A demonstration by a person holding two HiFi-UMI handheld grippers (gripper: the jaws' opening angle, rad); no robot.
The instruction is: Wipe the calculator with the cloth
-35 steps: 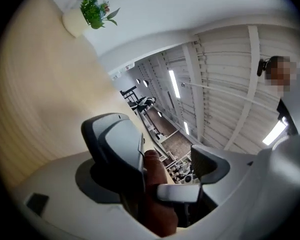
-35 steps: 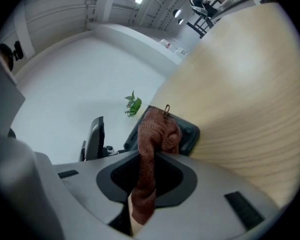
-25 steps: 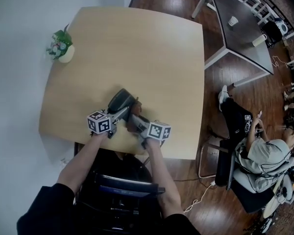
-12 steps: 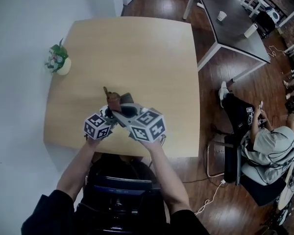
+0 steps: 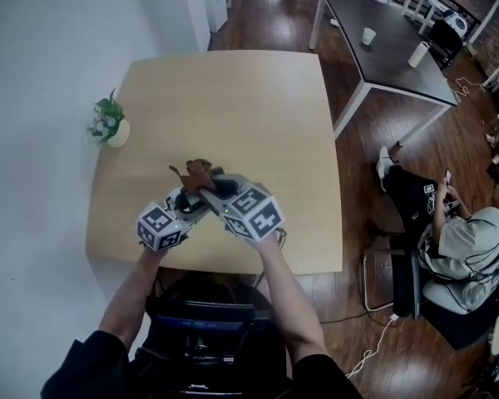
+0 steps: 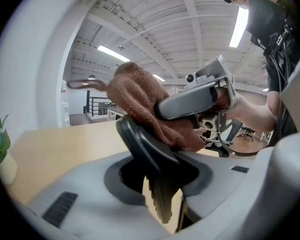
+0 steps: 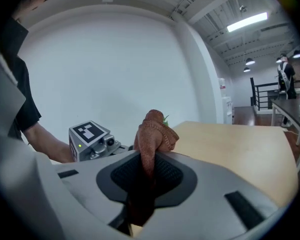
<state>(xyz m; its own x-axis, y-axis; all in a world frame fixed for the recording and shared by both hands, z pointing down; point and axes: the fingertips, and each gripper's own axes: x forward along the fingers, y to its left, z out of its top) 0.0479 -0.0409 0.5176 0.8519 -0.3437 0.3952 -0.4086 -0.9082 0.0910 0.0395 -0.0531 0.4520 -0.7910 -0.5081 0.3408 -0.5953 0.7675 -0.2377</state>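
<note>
Calculator (image 6: 140, 144) is up off the table (image 5: 233, 98) right now, clamped in my left gripper (image 6: 157, 184). From that gripper's own camera it's a black slab seen edge-on, tilted over to the left. Its lower end is wedged down between the two grey jaws, which stand partway apart with the pads pressing on its sides (so a proper grip, not just resting there).

My right gripper (image 7: 145, 169) has the cloth (image 7: 152, 129), a brown terry thing. Its jaws are pinched nearly together on the lower part of the fabric, and the rest bunches up in a lump above the tips. In the left gripper view that lump sits right against the upper part of the calculator, touching it, with one grey jaw of the right gripper lying across it.

From the head view, both grippers are close together in front of me, above the near part of the light wooden table. Their tips angle toward each other and the cloth pokes up between them.

A small potted plant (image 5: 108, 125) sits by the table's left edge, well apart from all this. Off to the right there's a darker table (image 5: 382, 56) with a white cup (image 5: 368, 36) on it. A person (image 5: 457, 243) is sitting nearer the right edge, on the wood floor side.
</note>
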